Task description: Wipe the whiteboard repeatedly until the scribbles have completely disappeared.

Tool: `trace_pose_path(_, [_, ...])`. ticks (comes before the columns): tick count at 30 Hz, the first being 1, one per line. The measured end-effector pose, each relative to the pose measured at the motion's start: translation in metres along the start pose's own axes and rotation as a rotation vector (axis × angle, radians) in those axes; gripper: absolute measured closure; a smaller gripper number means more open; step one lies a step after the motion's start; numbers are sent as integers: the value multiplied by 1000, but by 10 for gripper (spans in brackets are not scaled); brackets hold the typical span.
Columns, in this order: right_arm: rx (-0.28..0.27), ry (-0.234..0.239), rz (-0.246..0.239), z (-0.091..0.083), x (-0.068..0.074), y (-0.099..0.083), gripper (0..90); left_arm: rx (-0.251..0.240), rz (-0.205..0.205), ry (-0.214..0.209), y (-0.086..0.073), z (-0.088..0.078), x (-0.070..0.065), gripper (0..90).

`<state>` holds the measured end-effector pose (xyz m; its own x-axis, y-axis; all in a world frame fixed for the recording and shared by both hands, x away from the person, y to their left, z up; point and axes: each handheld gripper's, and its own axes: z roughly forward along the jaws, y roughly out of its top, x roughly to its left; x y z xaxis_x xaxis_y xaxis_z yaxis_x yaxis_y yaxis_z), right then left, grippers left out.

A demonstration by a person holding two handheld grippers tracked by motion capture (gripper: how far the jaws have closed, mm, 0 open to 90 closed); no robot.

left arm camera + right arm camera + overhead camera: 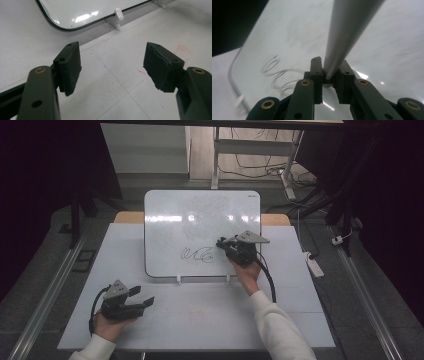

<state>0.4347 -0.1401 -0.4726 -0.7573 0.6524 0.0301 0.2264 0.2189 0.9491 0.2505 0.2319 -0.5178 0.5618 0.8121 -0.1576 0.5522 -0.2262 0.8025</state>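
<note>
While the right gripper [331,75] has its fingers [316,75] clenched on a grey marker [344,32], the barrel of that marker runs up and away between them in the right gripper view, its lower end seated in the narrow gap between the two black pads, touching both. Seen from the high view, this right gripper [239,249] sits over the lower right part of the whiteboard [200,215], just to the right of a looping scribble [197,254] drawn near the whiteboard's lower edge; whether the marker's tip touches the whiteboard cannot be told. That scribble [277,72] shows blurred to the left of the fingers in the right gripper view. The left gripper [131,302] rests well apart from the whiteboard, below its lower left corner, on the desk [200,320]. Its fingers [70,67] stand released and wide apart, with bare desk [120,75] between them, and the whiteboard's rounded corner [75,15] and one white foot clip [118,15] lie beyond them. The whiteboard stands tilted on two small white feet on a pale, seamed desk that carries faint reddish marks. Beyond the whiteboard lie a grey floor, a white table frame [250,150] and loose cables, and to the whiteboard's right a white power strip [315,265] lies on the floor; the room's sides are dark.
</note>
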Motion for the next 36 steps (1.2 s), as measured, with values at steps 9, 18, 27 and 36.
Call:
trace_pose_path(9, [4, -10, -10, 9, 3, 11, 783, -7, 7, -5, 0, -2, -1, 314])
trace_pose_path(18, [38, 25, -51, 17, 16, 8, 783, -8, 12, -9, 1, -1, -2, 314])
trace_pose_path(27, [69, 75, -92, 30, 33, 6, 783, -5, 11, -10, 1, -1, -1, 314])
trace_pose_path(36, [87, 135, -109, 53, 59, 5, 783, -6, 14, -11, 1, 0, -1, 314])
